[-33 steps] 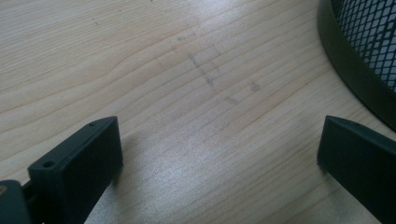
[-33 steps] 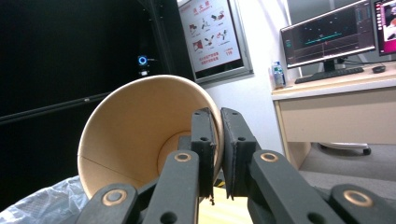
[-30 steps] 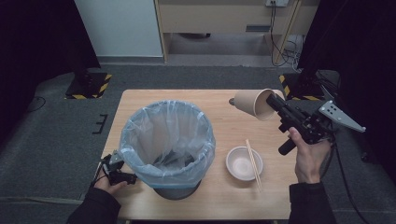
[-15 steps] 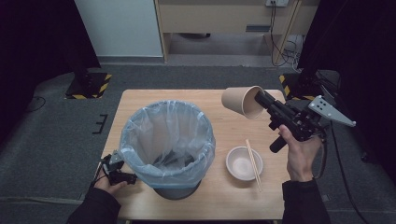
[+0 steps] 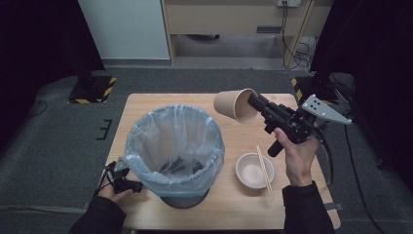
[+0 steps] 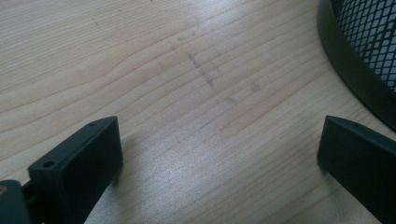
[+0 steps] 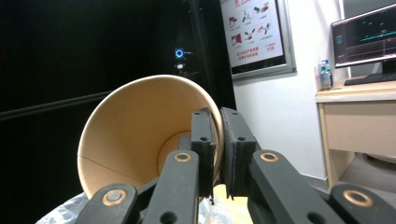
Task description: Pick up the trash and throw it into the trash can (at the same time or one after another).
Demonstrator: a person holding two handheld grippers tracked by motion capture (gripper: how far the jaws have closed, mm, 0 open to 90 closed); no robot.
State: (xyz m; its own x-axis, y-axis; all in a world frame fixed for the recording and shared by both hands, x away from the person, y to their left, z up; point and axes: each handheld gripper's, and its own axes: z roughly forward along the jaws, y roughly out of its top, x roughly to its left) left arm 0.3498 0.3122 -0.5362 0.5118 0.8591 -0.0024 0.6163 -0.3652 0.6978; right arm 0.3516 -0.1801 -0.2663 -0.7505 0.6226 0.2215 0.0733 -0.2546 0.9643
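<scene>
A brown paper cup (image 5: 234,106) hangs on its side above the table, just right of the bin's rim, its mouth facing right. My right gripper (image 5: 254,103) is shut on the cup's rim; in the right gripper view one jaw sits inside the paper cup (image 7: 140,135) and one outside. A black mesh bin (image 5: 171,151) lined with a pale blue bag stands on the left half of the wooden table (image 5: 234,204). My left gripper (image 5: 122,179) rests open on the table by the bin's base (image 6: 355,70), with bare wood between its jaws.
A white bowl (image 5: 254,170) sits at the table's front right, with chopsticks (image 5: 264,171) lying across its rim. Dark items lie at the bottom of the bin. Grey carpet surrounds the table, with a cabinet and cables behind it.
My right gripper has carried the cup left and slightly down, from the table's right side toward the bin's rim. The left gripper has stayed put.
</scene>
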